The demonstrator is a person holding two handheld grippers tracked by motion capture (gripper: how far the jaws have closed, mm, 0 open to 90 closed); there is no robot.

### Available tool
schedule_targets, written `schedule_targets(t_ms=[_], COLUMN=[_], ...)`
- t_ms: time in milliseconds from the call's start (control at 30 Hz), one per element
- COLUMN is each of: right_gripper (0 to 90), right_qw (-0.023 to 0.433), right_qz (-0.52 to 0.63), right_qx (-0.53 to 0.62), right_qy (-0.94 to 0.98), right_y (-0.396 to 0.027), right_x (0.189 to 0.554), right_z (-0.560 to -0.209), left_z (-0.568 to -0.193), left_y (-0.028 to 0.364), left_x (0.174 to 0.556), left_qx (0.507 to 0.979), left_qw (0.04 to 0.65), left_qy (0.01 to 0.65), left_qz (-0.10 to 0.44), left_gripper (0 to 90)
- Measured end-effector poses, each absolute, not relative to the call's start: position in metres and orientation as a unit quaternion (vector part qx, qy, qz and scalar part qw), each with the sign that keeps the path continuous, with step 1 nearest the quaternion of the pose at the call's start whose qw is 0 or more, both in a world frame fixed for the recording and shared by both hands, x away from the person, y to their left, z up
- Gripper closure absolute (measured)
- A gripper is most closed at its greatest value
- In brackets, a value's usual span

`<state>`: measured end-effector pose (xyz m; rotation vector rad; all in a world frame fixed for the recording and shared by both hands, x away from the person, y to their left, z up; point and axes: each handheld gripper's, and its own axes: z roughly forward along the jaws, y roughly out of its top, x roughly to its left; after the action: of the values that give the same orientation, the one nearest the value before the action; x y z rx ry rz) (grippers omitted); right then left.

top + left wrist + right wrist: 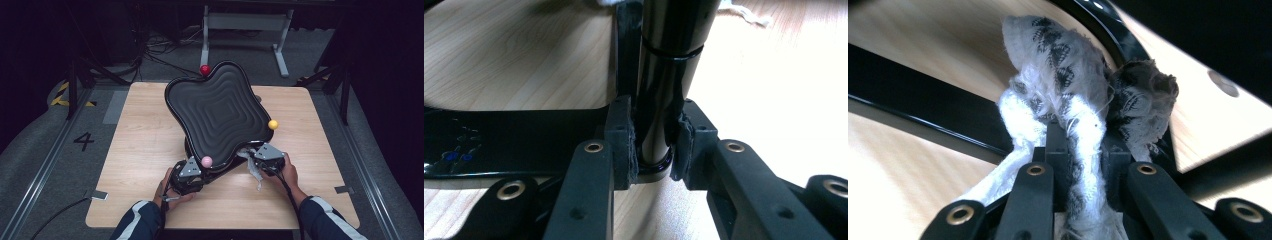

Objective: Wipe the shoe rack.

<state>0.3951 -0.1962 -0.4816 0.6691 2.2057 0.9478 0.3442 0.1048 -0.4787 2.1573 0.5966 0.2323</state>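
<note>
Left gripper clamps tray leg; right gripper pinches cloth.

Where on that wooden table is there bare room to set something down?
The table's left side, between its edge and the black wavy tray, is bare, as is the right side past the yellow ball. The near middle is crowded: both grippers, a white cloth and the pink ball.

overhead light falls bright on my wooden table while the room around stays dark. my left view burns out white at the right, my jaws close and soft. the white cloth looks blurred up close.
</note>
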Motion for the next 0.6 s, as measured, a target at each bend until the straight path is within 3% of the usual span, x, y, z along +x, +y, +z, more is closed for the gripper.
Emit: schedule_targets(t_ms=[200, 333, 600], right_gripper=[79.3, 79.3, 79.3], right_qw=[0.315, 0.319, 0.313], right_qz=[0.368, 0.364, 0.365], right_qx=[0.244, 0.248, 0.241], right_qy=[0.840, 0.839, 0.843], right_y=[-0.198, -0.197, -0.189], right_x=[0.395, 0.396, 0.390], right_z=[-0.482, -0.482, -0.481], left_z=[-0.479, -0.479, -0.478], left_y=[0.116, 0.113, 0.111], left_x=[0.336, 0.333, 0.334], left_qx=[0.862, 0.862, 0.863], left_qw=[0.431, 0.428, 0.425], left_qy=[0.248, 0.249, 0.251], left_qz=[0.098, 0.106, 0.106], left_gripper=[67.8, 73.7, 73.8])
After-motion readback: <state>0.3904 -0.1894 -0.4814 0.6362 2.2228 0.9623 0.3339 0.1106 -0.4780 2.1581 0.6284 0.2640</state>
